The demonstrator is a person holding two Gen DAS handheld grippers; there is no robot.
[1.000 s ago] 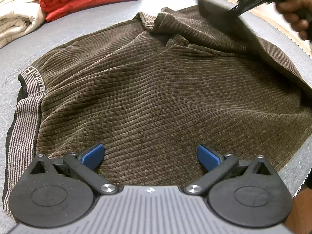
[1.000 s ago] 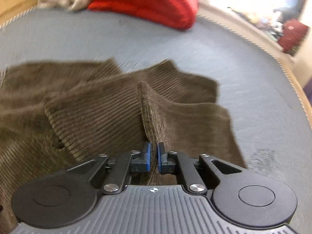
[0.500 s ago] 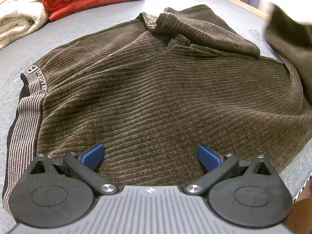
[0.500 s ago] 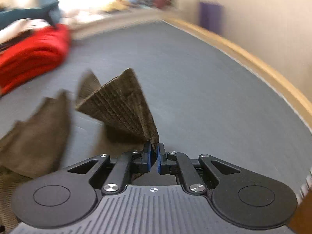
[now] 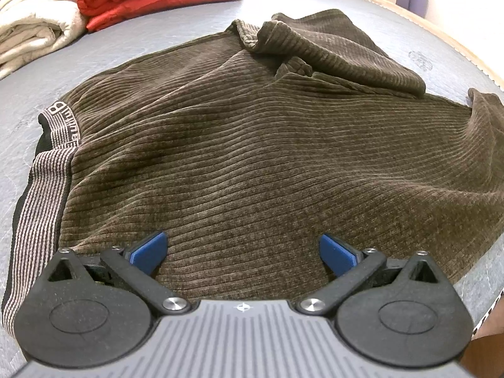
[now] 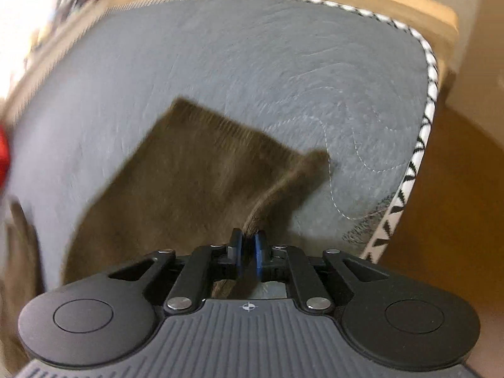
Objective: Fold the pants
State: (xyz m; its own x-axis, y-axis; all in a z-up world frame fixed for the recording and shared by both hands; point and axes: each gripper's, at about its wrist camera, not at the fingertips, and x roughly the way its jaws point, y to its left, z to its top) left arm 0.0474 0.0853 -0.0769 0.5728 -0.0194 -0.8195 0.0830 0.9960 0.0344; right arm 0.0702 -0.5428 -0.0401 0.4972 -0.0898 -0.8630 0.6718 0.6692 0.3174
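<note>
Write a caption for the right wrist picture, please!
Right gripper fingers starting to open around a brown corduroy pants leg stretched over the grey mattress.

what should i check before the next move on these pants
1. Right gripper has the pants leg between its pads: ok, though its jaws are opening.
2. Left gripper open and empty over the pants: ok.
3. Pulled-out leg lies flat: not ok, its edge is lifted and creased.
4. Other leg straightened: not ok, bunched at the far side.
5. Leg clear of the mattress edge: ok.
6. Waistband flat: cannot tell, partly out of view.
</note>
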